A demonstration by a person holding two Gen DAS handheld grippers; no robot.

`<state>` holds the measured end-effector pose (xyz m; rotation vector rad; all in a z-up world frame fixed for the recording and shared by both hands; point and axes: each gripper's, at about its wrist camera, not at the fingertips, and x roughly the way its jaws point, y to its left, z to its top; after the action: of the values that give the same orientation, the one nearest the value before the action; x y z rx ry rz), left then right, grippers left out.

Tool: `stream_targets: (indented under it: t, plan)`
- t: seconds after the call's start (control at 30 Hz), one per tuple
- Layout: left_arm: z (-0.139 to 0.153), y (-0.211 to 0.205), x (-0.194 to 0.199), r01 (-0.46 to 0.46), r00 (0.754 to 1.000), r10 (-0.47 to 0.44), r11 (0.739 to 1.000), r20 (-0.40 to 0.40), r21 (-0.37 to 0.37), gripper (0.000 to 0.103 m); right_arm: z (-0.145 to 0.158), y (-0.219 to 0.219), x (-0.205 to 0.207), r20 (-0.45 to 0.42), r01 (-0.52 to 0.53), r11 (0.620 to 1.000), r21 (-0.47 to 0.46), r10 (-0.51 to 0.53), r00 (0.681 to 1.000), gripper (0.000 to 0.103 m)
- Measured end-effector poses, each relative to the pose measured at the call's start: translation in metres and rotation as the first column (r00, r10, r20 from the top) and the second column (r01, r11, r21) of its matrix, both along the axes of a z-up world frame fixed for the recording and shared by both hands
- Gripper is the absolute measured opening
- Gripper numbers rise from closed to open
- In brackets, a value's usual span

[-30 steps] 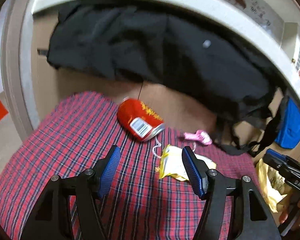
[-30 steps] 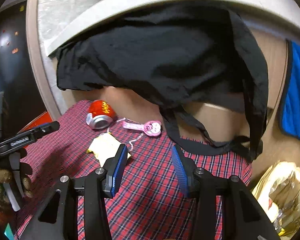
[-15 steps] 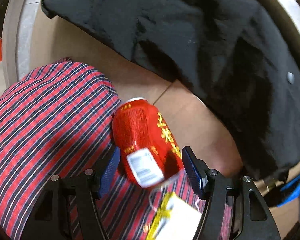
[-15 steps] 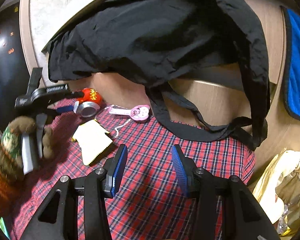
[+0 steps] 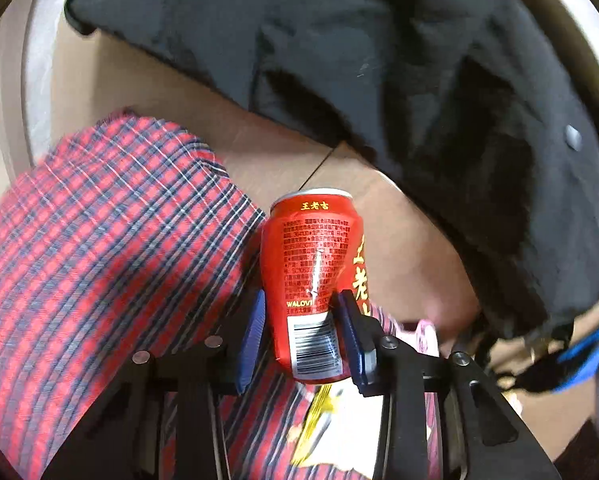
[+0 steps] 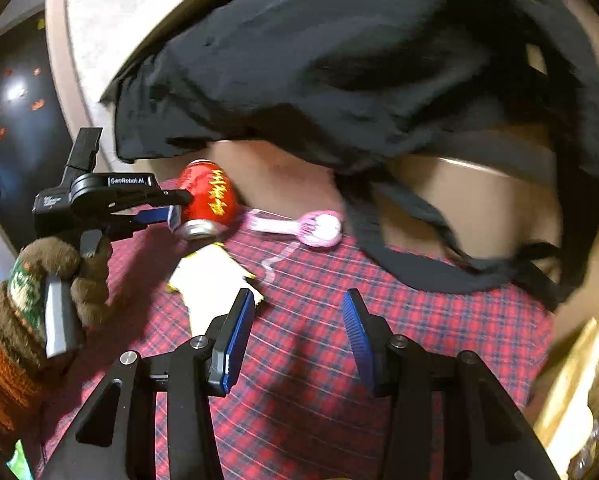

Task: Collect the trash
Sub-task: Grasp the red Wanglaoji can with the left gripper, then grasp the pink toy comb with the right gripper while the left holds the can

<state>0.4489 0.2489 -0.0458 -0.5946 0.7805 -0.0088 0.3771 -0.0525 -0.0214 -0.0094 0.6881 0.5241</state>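
The red drink can (image 5: 317, 280) lies on its side at the far left edge of the red plaid cloth (image 5: 99, 248), where the cloth meets the bare wooden table (image 5: 399, 240). The left gripper (image 5: 301, 320) has the can between its blue fingers (image 5: 253, 332), which are closing on its barcode end and look to be touching its sides. From the right wrist view, a gloved hand (image 6: 47, 280) carries that gripper. Just near of the can lies a yellow-and-white wrapper (image 6: 211, 280), and to its right a pink toy (image 6: 311, 228). The right gripper (image 6: 299, 312) hovers over the cloth with its fingers wide and nothing between them. Black clothing (image 6: 339, 80) is heaped at the far side.
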Motion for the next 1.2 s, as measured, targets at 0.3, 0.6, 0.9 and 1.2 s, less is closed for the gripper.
stream_targets:
  t: [0.3, 0.6, 0.9, 1.2]
  plan:
    - [0.033, 0.015, -0.089, -0.005, 0.995, -0.014, 0.981, 0.099, 0.194, 0.032, -0.002, 0.072, 0.044, 0.018, 0.006, 0.988, -0.154, -0.003, 1.000, 0.043]
    - [0.006, 0.044, -0.107, 0.005, 0.993, -0.020, 0.993, 0.117, 0.119, 0.032, -0.023, 0.061, 0.090, -0.069, 0.176, 0.979, -0.098, -0.183, 0.981, 0.043]
    - [-0.002, 0.041, -0.108, 0.040, 0.991, -0.052, 0.994, 0.125, 0.099, 0.041, -0.030, 0.079, 0.064, -0.144, -0.046, 0.998, -0.048, 0.038, 0.989, 0.043]
    - [-0.005, 0.046, -0.107, 0.044, 0.990, -0.050, 0.998, 0.130, 0.052, 0.046, -0.019, 0.059, 0.080, -0.026, 0.077, 0.992, -0.096, -0.080, 0.996, 0.046]
